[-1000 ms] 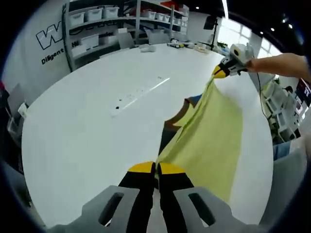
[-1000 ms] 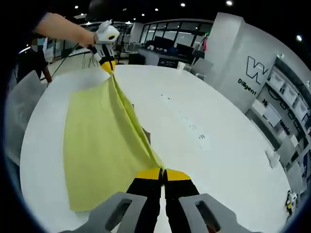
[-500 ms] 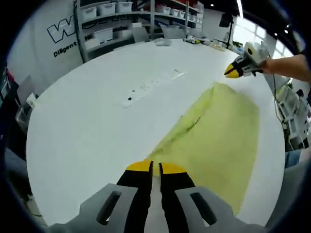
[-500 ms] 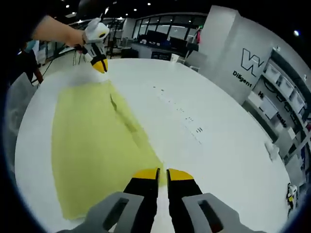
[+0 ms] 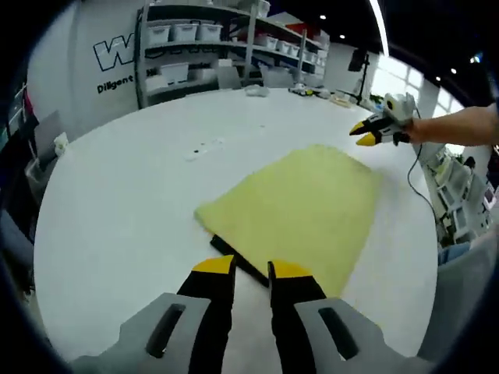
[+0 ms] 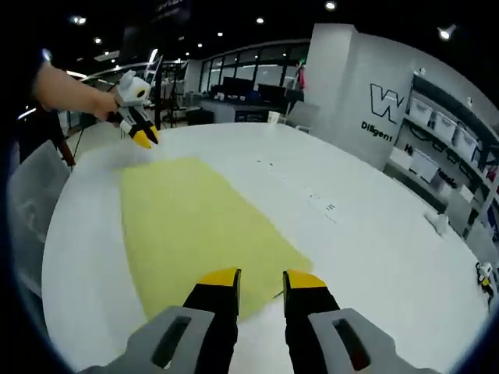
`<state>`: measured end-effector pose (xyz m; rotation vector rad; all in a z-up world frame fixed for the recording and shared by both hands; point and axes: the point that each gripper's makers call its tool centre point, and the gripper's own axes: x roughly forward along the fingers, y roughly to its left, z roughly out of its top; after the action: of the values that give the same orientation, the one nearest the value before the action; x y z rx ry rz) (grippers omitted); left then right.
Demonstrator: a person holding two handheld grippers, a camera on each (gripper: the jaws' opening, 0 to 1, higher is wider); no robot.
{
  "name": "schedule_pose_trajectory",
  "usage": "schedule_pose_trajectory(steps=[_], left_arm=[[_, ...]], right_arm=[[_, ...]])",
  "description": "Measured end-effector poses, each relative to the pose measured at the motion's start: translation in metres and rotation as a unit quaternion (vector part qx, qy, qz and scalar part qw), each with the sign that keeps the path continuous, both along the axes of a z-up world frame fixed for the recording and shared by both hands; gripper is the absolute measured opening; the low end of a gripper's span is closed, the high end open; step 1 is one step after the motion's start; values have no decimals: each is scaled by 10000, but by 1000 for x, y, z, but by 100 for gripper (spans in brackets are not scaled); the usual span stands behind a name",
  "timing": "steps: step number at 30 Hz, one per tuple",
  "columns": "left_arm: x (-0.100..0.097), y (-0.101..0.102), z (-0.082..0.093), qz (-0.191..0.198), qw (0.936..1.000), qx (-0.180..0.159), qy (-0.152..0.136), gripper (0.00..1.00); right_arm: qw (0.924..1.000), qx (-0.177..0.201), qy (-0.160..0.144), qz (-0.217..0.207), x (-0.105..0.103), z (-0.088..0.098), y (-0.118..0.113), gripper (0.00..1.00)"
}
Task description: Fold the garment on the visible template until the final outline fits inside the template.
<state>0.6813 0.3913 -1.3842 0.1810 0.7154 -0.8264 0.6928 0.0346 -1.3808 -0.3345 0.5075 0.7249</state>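
A yellow garment (image 5: pixel 304 204) lies spread flat on the white round table (image 5: pixel 117 210). A dark strip (image 5: pixel 240 262) shows from under its near edge. My left gripper (image 5: pixel 252 269) hovers open just short of that edge, with nothing between its jaws. A hand holds my right gripper (image 5: pixel 373 131) in the air past the garment's far right corner. In the right gripper view the same garment (image 6: pixel 191 222) stretches away from my open right gripper (image 6: pixel 261 279), whose jaws hold nothing. The left gripper (image 6: pixel 139 131), in a hand, hangs above the far corner.
Small dark marks (image 5: pixel 204 146) dot the table beyond the garment. Shelves with white bins (image 5: pixel 195 39) stand against the back wall. A grey chair (image 6: pixel 31 199) sits at the table's left edge. Wide bare tabletop (image 6: pixel 374 234) lies to the right of the garment.
Both grippers have let go of the garment's edge and opened. The garment, held up a second ago, now lies flat. Both grippers have drawn back from it.
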Motion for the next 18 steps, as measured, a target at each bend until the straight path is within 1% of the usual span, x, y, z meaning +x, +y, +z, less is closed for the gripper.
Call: schedule_pose_trajectory(steps=[1,2,3,4,5,6,7,8,9,10,11,12,13,15,16,18], left_arm=[[-9,-1,-1,37,9999,-98,-14,19],[-15,-1,-2,26,9999,-127,-19,19],[-24,-3,-5,11,9999,-165,15,20],[-30,-4,-7,-3,9998,-193,8,21],[-32,-3,-10,24,9997,-257,-31,22],[-34,-3,-11,83,9994,-337,-19,21],[-37,-1,-18,105,9992,-386,21,22],[-40,-1,-21,126,9993,-357,15,23],[-46,-1,-28,146,9994,-300,40,25],[-48,0,-34,180,9994,-294,78,26],[-48,2,-38,220,9991,-353,104,27],[-50,0,-39,229,9988,-425,110,28],[-52,-2,-40,240,9988,-412,93,29],[-52,-4,-42,276,9987,-433,55,30],[-50,-6,-43,310,9985,-459,44,29],[-48,-7,-48,343,9986,-407,28,29]], right_arm=[[9999,124,45,-46,-10,-2,1,21],[9996,239,123,-76,-18,-4,3,25],[9993,347,135,-102,-27,-5,4,29],[9991,414,62,-111,-32,-5,4,30],[9984,533,140,-112,-42,-8,5,30],[9987,482,149,-104,-48,-11,4,30],[9986,491,144,-129,-52,-13,4,32],[9975,659,197,-187,-59,-15,6,33],[9976,651,202,-146,-64,-18,7,33],[9980,580,192,-141,-71,-21,7,33],[9976,631,209,-175,-74,-22,6,33],[9970,705,242,-219,-79,-24,6,34],[9971,680,239,-247,-81,-26,5,34],[9954,842,266,-369,-85,-28,5,34],[9955,803,310,-396,-87,-34,4,34],[9955,786,320,-420,-89,-38,5,31]])
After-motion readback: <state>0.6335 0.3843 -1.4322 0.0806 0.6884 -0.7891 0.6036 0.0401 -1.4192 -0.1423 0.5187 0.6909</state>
